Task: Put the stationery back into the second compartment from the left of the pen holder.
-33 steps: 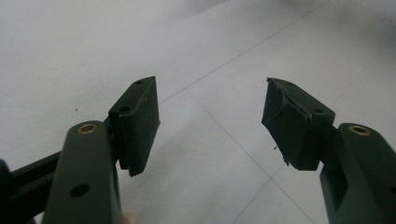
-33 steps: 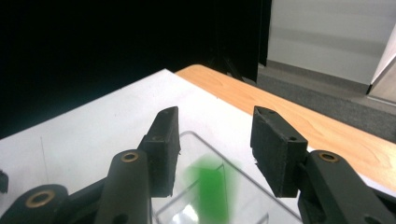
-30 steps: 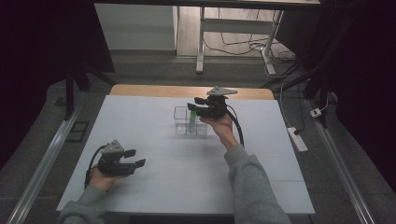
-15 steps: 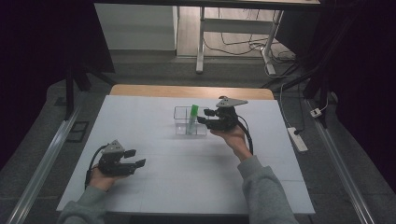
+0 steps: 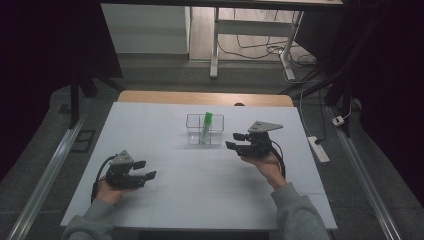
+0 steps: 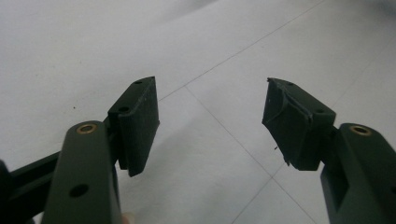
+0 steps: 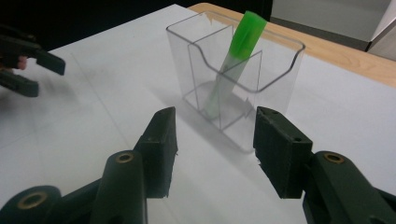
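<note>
On the white table [image 5: 200,175] a clear plastic holder [image 5: 205,130] stands toward the far edge, at about twelve o'clock from the table's middle; a green marker [image 5: 206,126] stands inside it, leaning, its bright cap above the rim. In the right gripper view the holder [image 7: 243,93] shows an inner divider, and the marker [image 7: 233,60] rests in the compartment on the far side of that divider, tilted with its cap toward one o'clock. The right gripper [image 5: 231,141] is held just off the holder's right side, at about three o'clock from it, apart from it and pointing toward it; its jaws stand well apart and grip nothing — in its own view [image 7: 212,140] the holder's near corner shows between them, farther off. The left gripper [image 5: 144,170] sits near the table's front left, at about eight o'clock from the holder and well apart from it, held in the person's left hand [image 5: 107,192]; its jaws gape wide over bare tabletop [image 6: 210,112], holding nothing; one pad's [image 6: 287,123] covering looks torn along an edge.
</note>
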The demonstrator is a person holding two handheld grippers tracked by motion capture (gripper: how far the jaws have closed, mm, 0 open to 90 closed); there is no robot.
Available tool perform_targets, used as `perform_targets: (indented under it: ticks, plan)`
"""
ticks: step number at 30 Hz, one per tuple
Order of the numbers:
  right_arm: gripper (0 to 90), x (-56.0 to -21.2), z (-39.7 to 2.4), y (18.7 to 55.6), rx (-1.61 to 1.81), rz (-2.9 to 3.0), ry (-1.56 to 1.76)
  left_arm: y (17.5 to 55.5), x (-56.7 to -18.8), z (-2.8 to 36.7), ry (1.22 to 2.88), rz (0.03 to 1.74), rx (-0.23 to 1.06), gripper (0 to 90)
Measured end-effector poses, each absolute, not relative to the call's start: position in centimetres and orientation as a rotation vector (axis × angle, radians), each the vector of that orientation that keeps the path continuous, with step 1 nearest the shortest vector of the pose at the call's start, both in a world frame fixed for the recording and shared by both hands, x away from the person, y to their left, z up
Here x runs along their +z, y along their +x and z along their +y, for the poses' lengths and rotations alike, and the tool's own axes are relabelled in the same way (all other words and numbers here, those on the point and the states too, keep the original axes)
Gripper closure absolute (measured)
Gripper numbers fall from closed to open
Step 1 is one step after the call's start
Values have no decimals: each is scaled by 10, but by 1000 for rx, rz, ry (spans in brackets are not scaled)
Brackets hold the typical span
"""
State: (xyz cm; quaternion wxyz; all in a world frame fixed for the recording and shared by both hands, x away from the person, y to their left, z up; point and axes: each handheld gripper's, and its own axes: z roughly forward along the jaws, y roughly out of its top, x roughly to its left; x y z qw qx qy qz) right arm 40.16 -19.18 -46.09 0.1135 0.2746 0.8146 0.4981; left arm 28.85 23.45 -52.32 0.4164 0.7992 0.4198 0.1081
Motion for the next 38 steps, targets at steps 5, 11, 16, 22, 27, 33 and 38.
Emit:
perform_targets:
  ticks: [5,11,16,22,27,33,38]
  plan:
    - [480,-467,-206,387,1437,2426,800,288,-523,235,2005,1053,272,356]
    - [478,-473,-230,369,1437,2417,832,288,-523,233,2015,1048,273,353]
    - [470,-478,-248,356,1405,2424,839,288,-523,233,2014,1050,274,353]
    - [452,-487,-269,342,1370,2415,863,288,-524,232,2020,1046,273,352]
    - [439,-489,-279,336,1346,2419,868,287,-523,232,2021,1045,273,352]
    - [434,-491,-286,334,1333,2404,873,287,-524,230,2024,1042,273,352]
    - [421,-492,-284,335,1329,2405,863,287,-523,230,2025,1041,273,351]
